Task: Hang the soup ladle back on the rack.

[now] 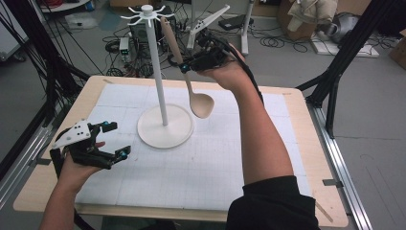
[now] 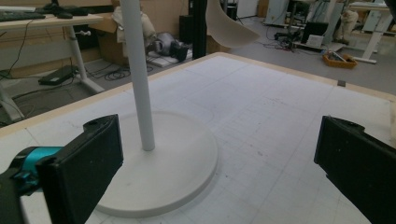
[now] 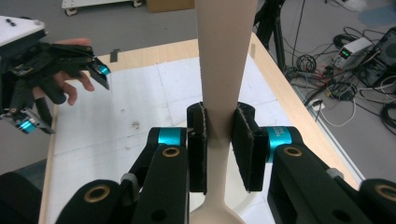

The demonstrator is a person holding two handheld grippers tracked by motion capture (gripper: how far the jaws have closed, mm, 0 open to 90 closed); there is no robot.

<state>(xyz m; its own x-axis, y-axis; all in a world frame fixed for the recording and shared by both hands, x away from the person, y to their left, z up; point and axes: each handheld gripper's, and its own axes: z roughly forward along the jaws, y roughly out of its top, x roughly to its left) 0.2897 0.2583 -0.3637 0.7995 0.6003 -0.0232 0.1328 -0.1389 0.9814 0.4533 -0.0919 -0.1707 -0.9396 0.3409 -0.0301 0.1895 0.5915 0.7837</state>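
Note:
A white hook stand [image 1: 158, 72] rises from a round base [image 1: 165, 127] on the gridded mat; its pole [image 2: 138, 70] shows in the left gripper view. My right gripper [image 1: 186, 64] is shut on the handle of a beige wooden spoon [image 1: 184, 72], held in the air right of the pole, bowl [image 1: 202, 104] down, handle top near a hook. The right gripper view has both pads [image 3: 198, 144] pressed on the spoon's handle [image 3: 224, 60]. My left gripper [image 1: 117, 140] rests low at the mat's left, open and holding nothing, wide apart [image 2: 215, 168] and facing the base [image 2: 173, 163].
The wooden table [image 1: 306, 143] carries a white gridded mat [image 1: 201, 163]. Black frame posts [image 1: 344, 52] stand at the right and left. Cables and equipment lie on the floor beyond the far edge.

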